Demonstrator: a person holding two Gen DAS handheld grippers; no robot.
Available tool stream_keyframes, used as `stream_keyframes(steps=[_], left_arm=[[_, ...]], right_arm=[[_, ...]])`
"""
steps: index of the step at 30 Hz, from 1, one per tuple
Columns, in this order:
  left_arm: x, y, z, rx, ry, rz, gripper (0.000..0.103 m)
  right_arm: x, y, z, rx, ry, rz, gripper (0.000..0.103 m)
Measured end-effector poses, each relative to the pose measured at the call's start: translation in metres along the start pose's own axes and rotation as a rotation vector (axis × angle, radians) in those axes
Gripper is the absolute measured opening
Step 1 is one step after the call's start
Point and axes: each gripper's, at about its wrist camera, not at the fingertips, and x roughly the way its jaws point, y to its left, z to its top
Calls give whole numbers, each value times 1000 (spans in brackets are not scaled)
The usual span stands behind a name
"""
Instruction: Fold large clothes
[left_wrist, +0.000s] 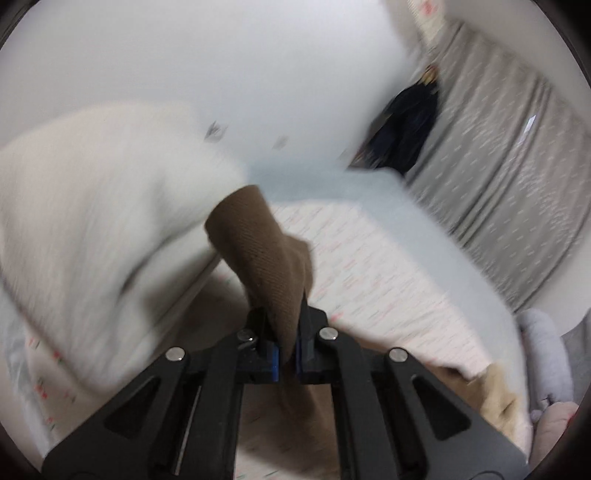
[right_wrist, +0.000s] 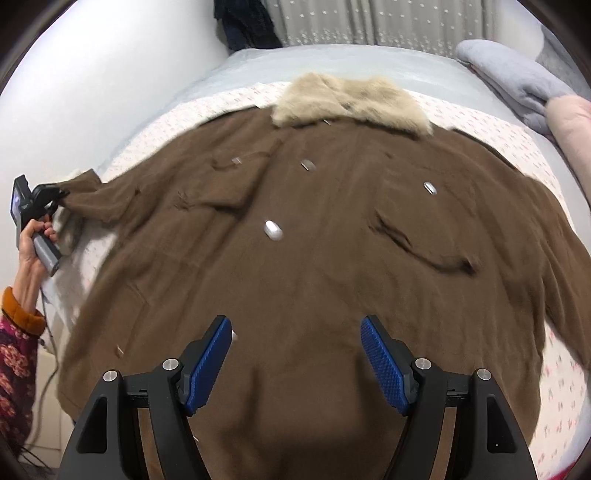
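A large brown coat with a beige fur collar and pale toggle buttons lies spread flat on the bed. Its left sleeve stretches out toward the wall. My left gripper is shut on that sleeve's cuff, which stands up between the blue pads. In the right wrist view the left gripper shows at the far left, held by a hand. My right gripper hovers open over the coat's lower front, with nothing between its pads.
The bed has a patterned white sheet and a white pillow by the wall. A grey blanket and a pink one lie at the far right. A dark garment hangs beside grey curtains.
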Motion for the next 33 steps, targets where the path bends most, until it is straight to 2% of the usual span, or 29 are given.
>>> stream_keyframes(steps=[3, 6, 9, 11, 15, 17, 19, 21, 24, 25, 27, 29, 33], left_arm=[[-9, -17, 18, 31, -76, -104, 7], [-19, -32, 29, 90, -140, -197, 7], [-27, -41, 35, 134, -171, -269, 7], [-32, -44, 40, 155, -181, -311, 7], [-28, -61, 50, 208, -194, -385, 7], [-27, -70, 52, 228, -186, -433, 6], [-33, -79, 49, 249, -152, -487, 6], [-33, -100, 37, 293, -136, -529, 6], [-40, -130, 24, 353, -138, -583, 6], [-44, -142, 19, 372, -130, -608, 6], [-49, -163, 11, 399, -106, -653, 6], [-54, -184, -3, 434, -78, -694, 6], [-59, -230, -41, 519, -11, -766, 6]], right_arm=[[12, 21, 38, -12, -31, 95, 74], [46, 56, 85, -41, -55, 187, 74], [89, 88, 116, -47, -38, 278, 63], [129, 114, 137, -45, -8, 334, 50], [208, 162, 154, -9, 114, 394, 33], [232, 185, 155, -13, 148, 385, 31], [249, 203, 157, -38, 153, 333, 31], [254, 211, 160, -53, 156, 340, 31], [245, 207, 165, -22, 205, 409, 31], [233, 202, 165, -24, 202, 445, 31], [203, 182, 166, -23, 159, 472, 39], [177, 153, 166, -3, 105, 443, 54], [139, 71, 168, 95, 26, 376, 60]])
